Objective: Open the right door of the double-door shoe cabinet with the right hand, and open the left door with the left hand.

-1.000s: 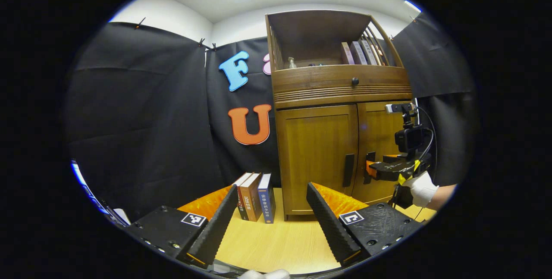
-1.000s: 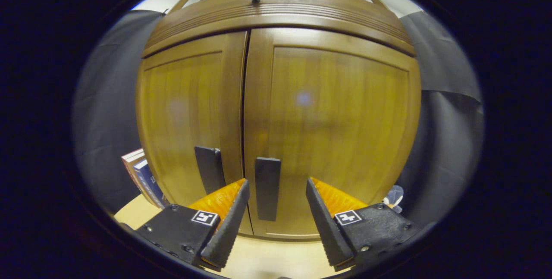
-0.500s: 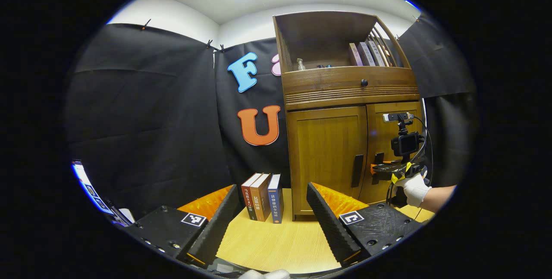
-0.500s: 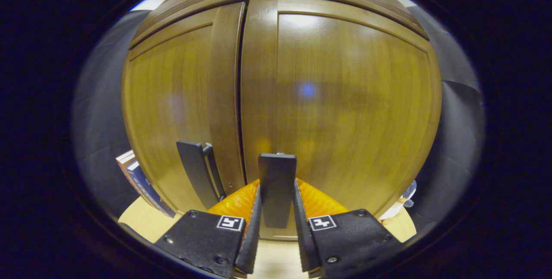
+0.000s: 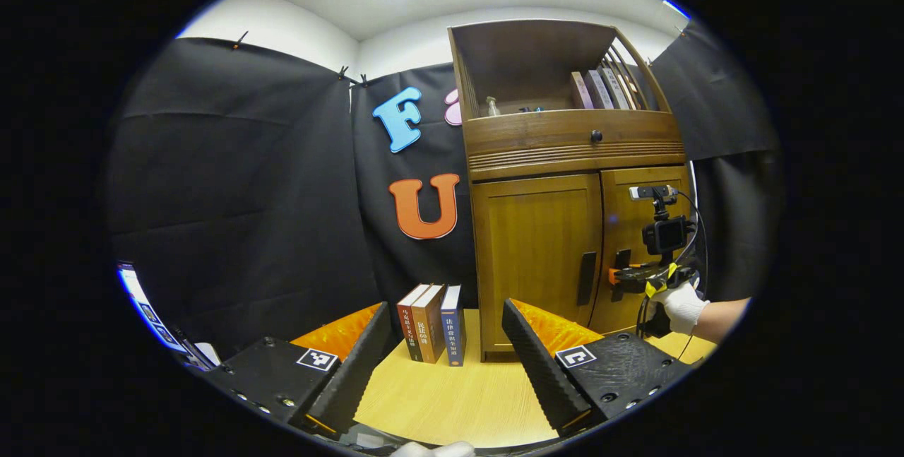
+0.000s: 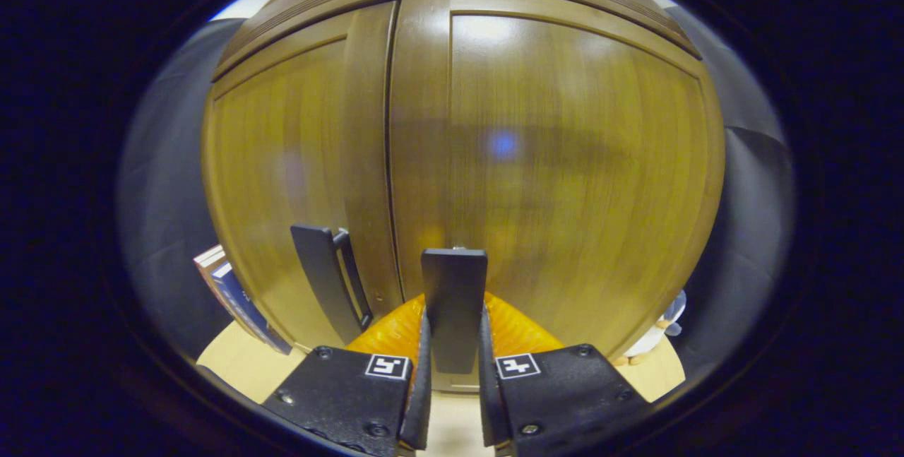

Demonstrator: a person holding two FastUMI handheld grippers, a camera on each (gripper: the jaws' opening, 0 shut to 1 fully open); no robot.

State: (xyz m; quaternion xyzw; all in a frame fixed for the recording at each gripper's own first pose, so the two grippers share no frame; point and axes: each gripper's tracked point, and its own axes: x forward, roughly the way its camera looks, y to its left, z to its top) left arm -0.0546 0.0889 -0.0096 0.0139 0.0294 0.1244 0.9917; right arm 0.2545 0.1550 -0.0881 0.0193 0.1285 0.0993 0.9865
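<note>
The brown wooden double-door shoe cabinet (image 5: 572, 231) is closed; right claw (image 6: 452, 372) clamps the right door's black bar handle (image 6: 454, 301) at 6 o'clock, ready to pull; left claw (image 5: 441, 365) waits wide.

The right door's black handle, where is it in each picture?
Left gripper view: the right door handle is small, at right of centre, on the cabinet's right door, with the right gripper at it.
Right gripper view: the handle stands big at bottom centre, pinched between this gripper's own fingers.
Shared landmark: the left door handle, the black bar just left of it.
</note>
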